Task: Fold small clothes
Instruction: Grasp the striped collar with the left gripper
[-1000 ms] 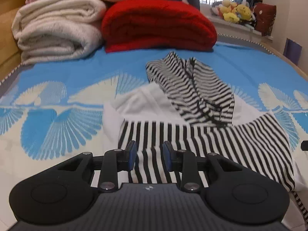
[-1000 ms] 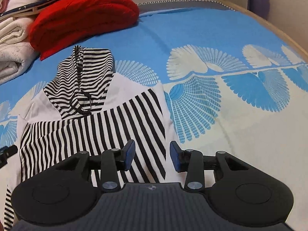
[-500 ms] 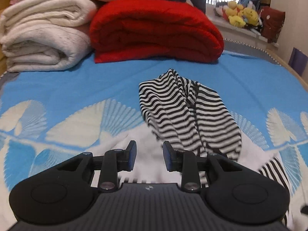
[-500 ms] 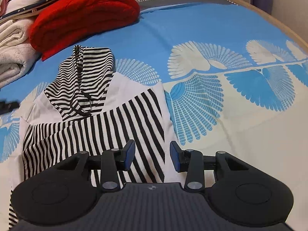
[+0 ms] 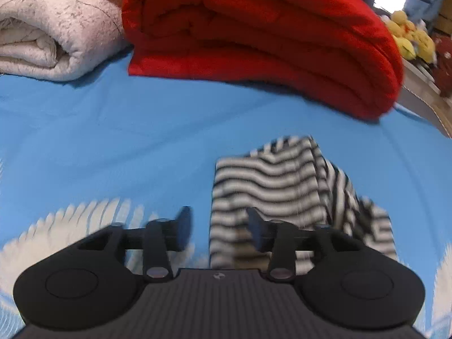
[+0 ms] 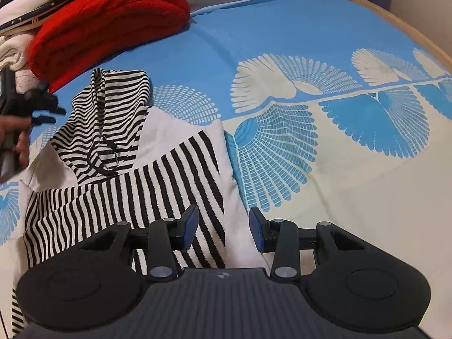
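A small black-and-white striped hooded top [image 6: 135, 169] lies flat on the blue and white bedspread [image 6: 282, 56], its hood [image 6: 110, 113] pointing to the far end. My right gripper [image 6: 223, 231] is open and empty, low over the top's near right edge. My left gripper [image 5: 217, 231] is open and empty, right at the left edge of the hood [image 5: 282, 180]; the view is blurred. The left gripper also shows in the right wrist view [image 6: 46, 110], beside the hood's left side.
A folded red blanket [image 5: 268, 36] and rolled white blankets [image 5: 50, 34] lie at the bed's far end, just past the hood. Yellow plush toys [image 5: 409, 34] sit beyond on the right. The bed's wooden rim [image 6: 409, 31] runs along the right.
My left gripper has moved forward from the top's body up to the hood and its jaws have opened wider. My right gripper has stayed nearly still.
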`<state>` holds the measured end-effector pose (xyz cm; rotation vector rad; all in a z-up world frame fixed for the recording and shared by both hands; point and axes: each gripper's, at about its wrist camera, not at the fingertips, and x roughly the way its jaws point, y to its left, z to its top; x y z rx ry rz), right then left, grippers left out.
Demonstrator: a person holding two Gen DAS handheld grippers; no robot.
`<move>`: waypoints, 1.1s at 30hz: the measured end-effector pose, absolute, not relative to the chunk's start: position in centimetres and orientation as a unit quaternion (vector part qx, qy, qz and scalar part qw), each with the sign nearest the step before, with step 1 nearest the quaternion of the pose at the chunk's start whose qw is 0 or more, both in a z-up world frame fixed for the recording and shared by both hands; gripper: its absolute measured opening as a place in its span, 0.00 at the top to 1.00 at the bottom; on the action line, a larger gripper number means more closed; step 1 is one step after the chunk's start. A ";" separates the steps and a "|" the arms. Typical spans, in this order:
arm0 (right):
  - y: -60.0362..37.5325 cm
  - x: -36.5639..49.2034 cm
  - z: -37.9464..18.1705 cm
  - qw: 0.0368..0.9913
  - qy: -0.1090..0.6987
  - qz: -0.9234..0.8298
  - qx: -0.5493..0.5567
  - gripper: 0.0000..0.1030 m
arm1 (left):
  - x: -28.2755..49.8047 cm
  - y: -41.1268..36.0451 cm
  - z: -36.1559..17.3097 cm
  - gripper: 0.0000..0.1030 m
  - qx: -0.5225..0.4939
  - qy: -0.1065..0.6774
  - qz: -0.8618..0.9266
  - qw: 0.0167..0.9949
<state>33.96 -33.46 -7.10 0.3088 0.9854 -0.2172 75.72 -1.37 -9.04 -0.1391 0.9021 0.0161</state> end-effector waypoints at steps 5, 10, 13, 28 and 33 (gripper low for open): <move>-33.1 34.4 -7.5 0.864 0.475 -0.100 0.137 0.60 | 79.8 -3.0 -10.5 0.37 -0.056 0.459 0.004 0.887; -33.3 34.7 -8.1 0.859 0.482 -0.112 0.131 0.60 | 81.4 -3.7 -12.2 0.44 -0.033 0.472 0.028 0.880; -33.2 34.8 -8.3 0.859 0.483 -0.113 0.127 0.60 | 81.3 -4.9 -12.0 0.97 0.002 0.470 0.005 0.883; -33.2 34.3 -6.7 0.867 0.466 -0.116 0.133 0.60 | 52.5 -8.2 1.3 0.97 0.150 0.302 -0.282 0.898; -34.8 33.1 -5.5 0.874 0.434 -0.150 0.159 0.60 | 36.5 -3.2 -2.2 0.94 0.148 0.398 -0.385 0.819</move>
